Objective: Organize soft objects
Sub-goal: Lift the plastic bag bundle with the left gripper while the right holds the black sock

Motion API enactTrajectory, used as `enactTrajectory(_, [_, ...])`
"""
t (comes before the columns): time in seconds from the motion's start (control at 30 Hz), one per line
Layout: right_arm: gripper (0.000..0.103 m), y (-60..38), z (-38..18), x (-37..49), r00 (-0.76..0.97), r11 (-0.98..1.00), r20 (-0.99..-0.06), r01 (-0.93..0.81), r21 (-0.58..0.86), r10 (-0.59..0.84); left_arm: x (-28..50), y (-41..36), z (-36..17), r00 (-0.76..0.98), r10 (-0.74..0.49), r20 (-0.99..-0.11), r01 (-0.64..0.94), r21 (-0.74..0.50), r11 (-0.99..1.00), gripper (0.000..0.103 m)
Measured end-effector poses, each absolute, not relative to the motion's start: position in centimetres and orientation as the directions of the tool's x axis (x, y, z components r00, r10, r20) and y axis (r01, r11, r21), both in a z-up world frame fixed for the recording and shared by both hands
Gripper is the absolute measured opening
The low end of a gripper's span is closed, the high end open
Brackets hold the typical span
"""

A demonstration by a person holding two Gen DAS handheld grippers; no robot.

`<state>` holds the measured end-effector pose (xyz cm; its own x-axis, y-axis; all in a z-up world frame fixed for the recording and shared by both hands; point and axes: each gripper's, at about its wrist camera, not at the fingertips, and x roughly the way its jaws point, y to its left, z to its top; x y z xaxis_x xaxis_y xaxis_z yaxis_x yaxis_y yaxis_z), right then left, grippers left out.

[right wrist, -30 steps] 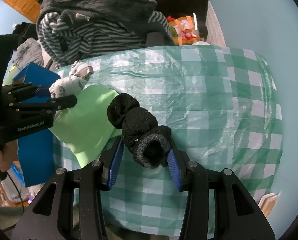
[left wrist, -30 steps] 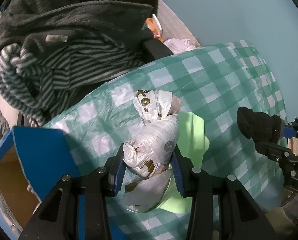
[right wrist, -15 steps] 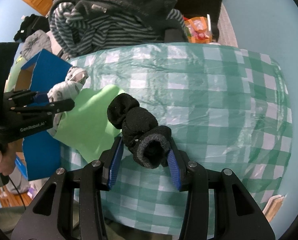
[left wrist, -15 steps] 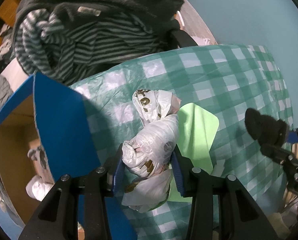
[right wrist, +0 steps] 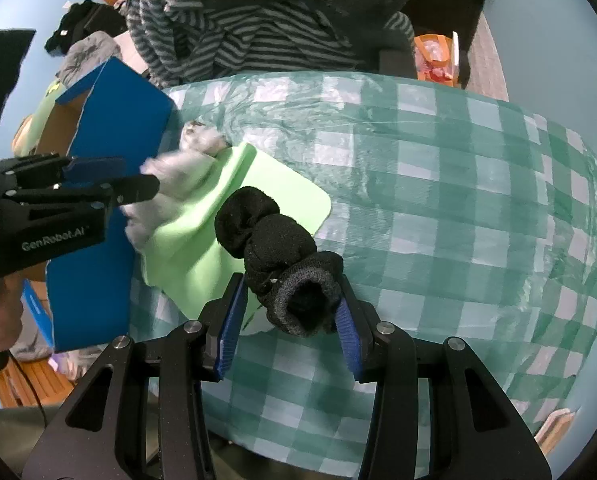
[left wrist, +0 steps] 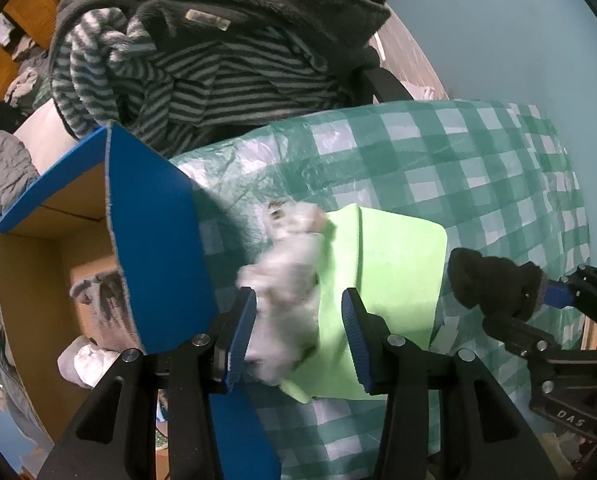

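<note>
- We see a white plastic-wrapped bundle (left wrist: 286, 280) with dark printed marks, blurred in both views. It hangs lengthwise, lying against the left blue pad with a gap to the right pad, just beside the box wall and over the edge of the green mat.
- We see a black rolled sock bundle (right wrist: 282, 256), knobbly, its ribbed grey-edged cuff towards the camera, pinched between the two blue pads above the checked cloth.
- We find a light green mat (right wrist: 266, 196) lying flat on the cloth, one edge curled up.
- We note the blue cardboard box (left wrist: 150, 232), open-topped, brown inside, with pale soft items at its bottom.
</note>
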<state>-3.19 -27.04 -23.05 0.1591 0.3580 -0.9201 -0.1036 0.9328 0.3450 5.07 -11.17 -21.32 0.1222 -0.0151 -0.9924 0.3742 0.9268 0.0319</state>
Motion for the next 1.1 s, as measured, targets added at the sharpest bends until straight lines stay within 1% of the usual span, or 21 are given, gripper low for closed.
enactTrajectory(0.13, [0.043,-26.7,-22.8,-3.1,0.163,0.931,-0.918,-0.111,0.348,0.362,5.3,-10.6,-20.8,0.135,-0.033,-0.990,0.362,0.018,0.932,0.045])
enactTrajectory(0.3, [0.043,-26.5,-22.7,-2.9,0.164,0.930,-0.917,-0.116,0.349,0.364,5.4,-10.0,-21.2,0.113,-0.022,-0.993,0.351,0.019,0.936,0.046])
enactTrajectory(0.33, [0.043,-26.5,-22.7,-2.9,0.164,0.930,-0.917,-0.115,0.349,0.364,5.4,-10.0,-21.3,0.110,-0.021,-0.994,0.348,0.019,0.937,0.049])
enactTrajectory(0.37, [0.043,-26.5,-22.7,-3.0,0.164,0.929,-0.916,-0.115,0.350,0.366,5.4,-9.9,-21.4,0.110,-0.018,-0.994,0.347,0.021,0.938,0.054])
enactTrajectory(0.53, [0.043,-26.5,-22.6,-2.9,0.164,0.929,-0.916,-0.115,0.351,0.366,5.6,-10.2,-22.4,0.104,0.000,-0.995,0.356,0.037,0.934,0.056])
enactTrajectory(0.67, [0.043,-26.7,-22.5,-2.8,0.165,0.930,-0.917,-0.111,0.349,0.364,5.4,-10.7,-22.7,0.114,0.013,-0.993,0.387,0.056,0.921,0.059])
enactTrajectory(0.9, [0.043,-27.1,-22.4,-2.8,0.170,0.931,-0.916,-0.104,0.349,0.362,5.2,-10.0,-22.8,0.134,0.024,-0.991,0.415,0.078,0.907,0.060])
enactTrajectory(1.1, [0.043,-27.2,-22.3,-2.8,0.170,0.931,-0.915,-0.104,0.351,0.365,6.2,-8.0,-22.9,0.130,0.041,-0.991,0.375,0.088,0.923,0.060])
